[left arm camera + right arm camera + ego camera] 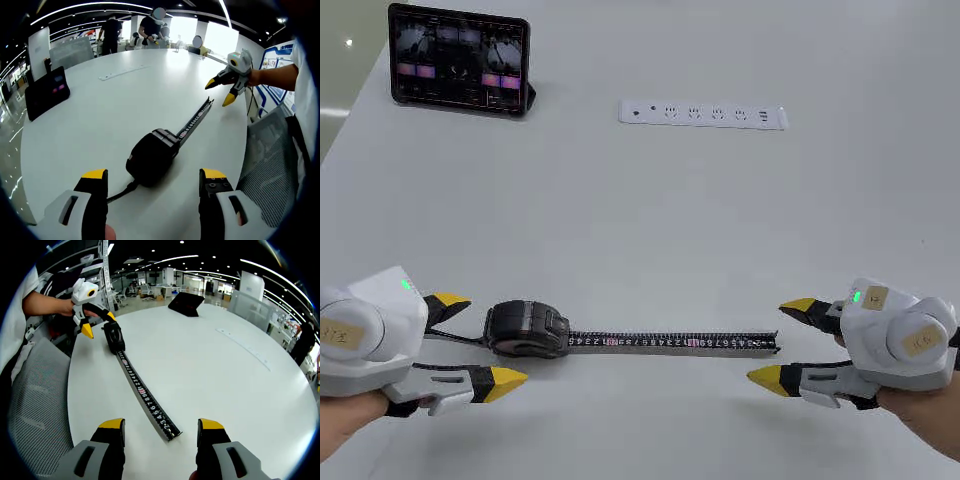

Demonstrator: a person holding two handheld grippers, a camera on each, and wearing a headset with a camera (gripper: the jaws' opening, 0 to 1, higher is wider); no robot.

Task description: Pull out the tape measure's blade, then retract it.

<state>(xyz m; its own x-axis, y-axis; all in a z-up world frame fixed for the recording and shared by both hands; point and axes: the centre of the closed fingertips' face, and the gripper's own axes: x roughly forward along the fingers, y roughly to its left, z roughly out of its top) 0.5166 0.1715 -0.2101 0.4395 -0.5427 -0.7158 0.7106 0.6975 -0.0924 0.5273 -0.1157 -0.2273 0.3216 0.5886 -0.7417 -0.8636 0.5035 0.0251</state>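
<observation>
On the white worktable (650,220), the black tape measure case (526,329) lies with its dark numbered steel blade (670,342) extended flat. We judge that the unheld blade could whip back or drag the case. The left gripper (488,338) is spread just behind the case. The right gripper (775,341), also spread, flanks the blade tip and grips nothing.

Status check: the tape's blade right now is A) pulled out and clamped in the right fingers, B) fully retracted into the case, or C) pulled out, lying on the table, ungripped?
C: the blade lies extended from the case along the table, and the right gripper is open at its tip.
</observation>
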